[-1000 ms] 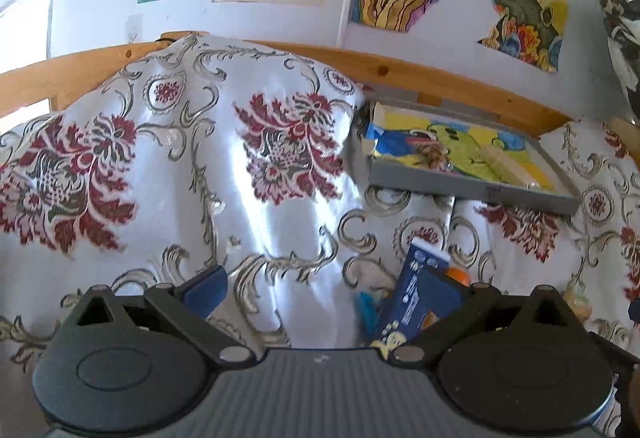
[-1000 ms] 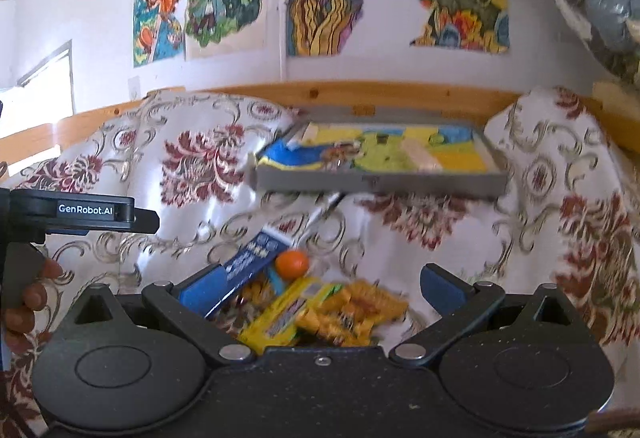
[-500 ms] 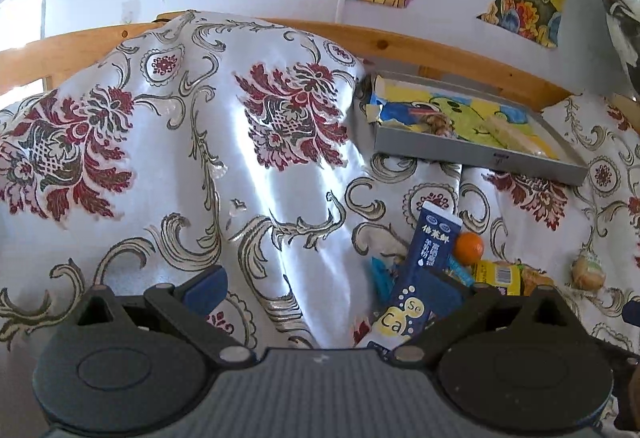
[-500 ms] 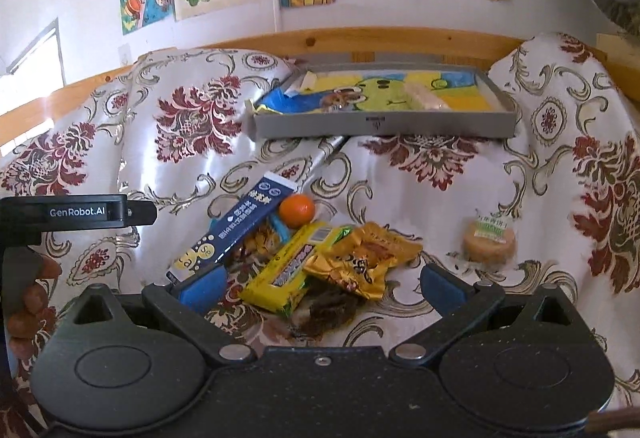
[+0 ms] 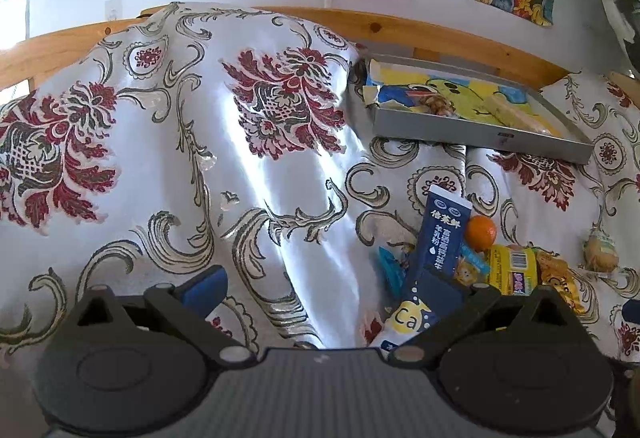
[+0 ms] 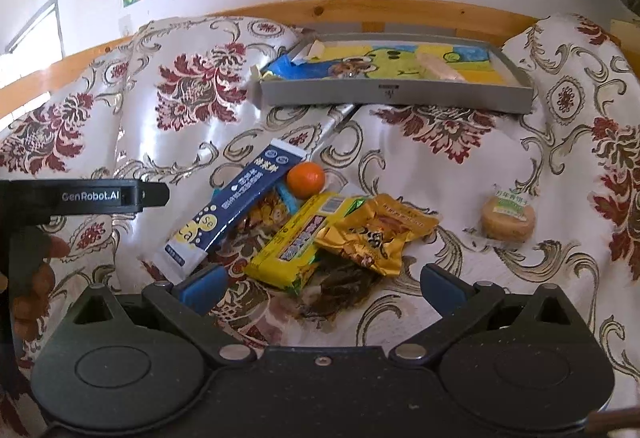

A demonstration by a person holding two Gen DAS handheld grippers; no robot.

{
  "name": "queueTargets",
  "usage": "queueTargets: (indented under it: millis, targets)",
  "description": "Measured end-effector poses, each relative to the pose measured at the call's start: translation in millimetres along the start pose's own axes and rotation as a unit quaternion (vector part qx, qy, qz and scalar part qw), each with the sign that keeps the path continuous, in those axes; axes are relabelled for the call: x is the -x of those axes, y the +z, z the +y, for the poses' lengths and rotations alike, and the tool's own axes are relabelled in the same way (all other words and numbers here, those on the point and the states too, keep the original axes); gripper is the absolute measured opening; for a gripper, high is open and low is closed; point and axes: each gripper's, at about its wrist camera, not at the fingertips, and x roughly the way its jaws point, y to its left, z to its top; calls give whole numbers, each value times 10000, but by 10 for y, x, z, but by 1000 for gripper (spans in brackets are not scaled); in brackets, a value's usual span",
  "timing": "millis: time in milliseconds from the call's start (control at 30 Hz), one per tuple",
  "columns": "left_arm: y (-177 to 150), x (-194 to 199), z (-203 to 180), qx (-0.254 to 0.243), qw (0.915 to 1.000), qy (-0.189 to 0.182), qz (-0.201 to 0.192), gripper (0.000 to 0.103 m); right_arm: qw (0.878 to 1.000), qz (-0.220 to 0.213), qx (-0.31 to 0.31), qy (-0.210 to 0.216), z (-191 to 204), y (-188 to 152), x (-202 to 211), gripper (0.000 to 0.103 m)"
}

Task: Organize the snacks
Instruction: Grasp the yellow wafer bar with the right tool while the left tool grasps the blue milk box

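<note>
A heap of snacks lies on the floral cloth: a long dark blue sachet (image 6: pixel 236 202), a small orange (image 6: pixel 305 180), a yellow bar (image 6: pixel 302 236), a gold packet (image 6: pixel 376 234) and a dark packet (image 6: pixel 340 288) under them. A round wrapped cake (image 6: pixel 507 217) sits apart to the right. My right gripper (image 6: pixel 322 284) is open just in front of the heap, empty. My left gripper (image 5: pixel 324 288) is open too, left of the heap, its right finger over the blue sachet (image 5: pixel 434 258). The orange (image 5: pixel 480 233) and yellow bar (image 5: pixel 512 270) show at right.
A shallow grey tray (image 6: pixel 394 94) with a cartoon lining and a few snacks stands at the back, against a wooden rail (image 6: pixel 360 12). The same tray (image 5: pixel 480 132) shows in the left wrist view. A hand (image 6: pixel 30 278) holds the left gripper at far left.
Both cameras have tilted down and drawn nearer the cloth, so the heap of snacks and the round cake have come into fuller view. Both grippers stay open.
</note>
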Motion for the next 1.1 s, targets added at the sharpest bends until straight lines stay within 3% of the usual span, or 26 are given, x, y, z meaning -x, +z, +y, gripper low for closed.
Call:
queueTargets:
  millis: [333,600,733,933,1100]
  targets:
    - [39,-191,0,-82,9995,-303,14,102,9993,351,40,-107,112,-5,-231,102]
    - [19,-300,-98,-393,9982,-450,-106,102,9984,351,272,-336,320,72,-434,102]
    - [15,-286,-132,-564,9971,-482,-193,102,9970,425,502,-410,450,66,-537,96]
    - [42,-179,-195,-859,9921,-746,-521,102,9964,386,616,-445,545,39,-582,93]
    - [64,-272,-266,-1103,9872,-1030,-510,102,9946,370,746,-615,564,63,-644,92]
